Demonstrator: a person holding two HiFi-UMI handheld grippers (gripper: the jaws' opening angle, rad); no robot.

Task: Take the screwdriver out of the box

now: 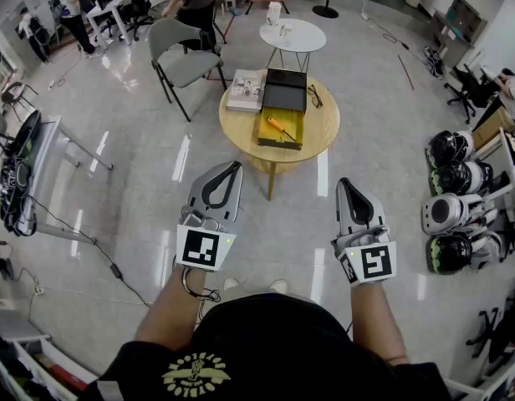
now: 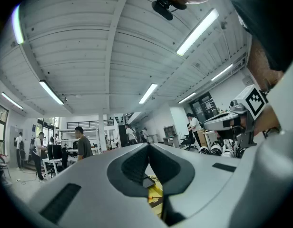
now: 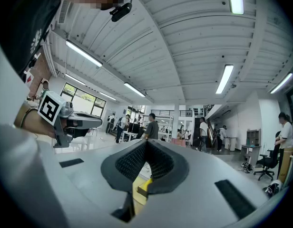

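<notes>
An orange-handled screwdriver [image 1: 280,127] lies inside an open yellow box [image 1: 278,143] on a round wooden table [image 1: 324,124], with the box's black lid [image 1: 286,90] folded back behind it. My left gripper [image 1: 232,167] and right gripper [image 1: 344,182] hover side by side over the floor, well short of the table. Both point toward it, tips touching, shut on nothing. In the left gripper view the left gripper [image 2: 148,146] is shut, and a bit of the yellow box [image 2: 155,194] shows under the pads. The right gripper view shows the right gripper [image 3: 146,144] the same way.
A book [image 1: 246,90] and glasses [image 1: 314,97] also lie on the table. Behind it stand a grey chair [image 1: 181,57] and a small white round table [image 1: 293,34]. Helmets [image 1: 450,190] are stacked at the right, a metal rack [image 1: 23,174] at the left. People stand far back.
</notes>
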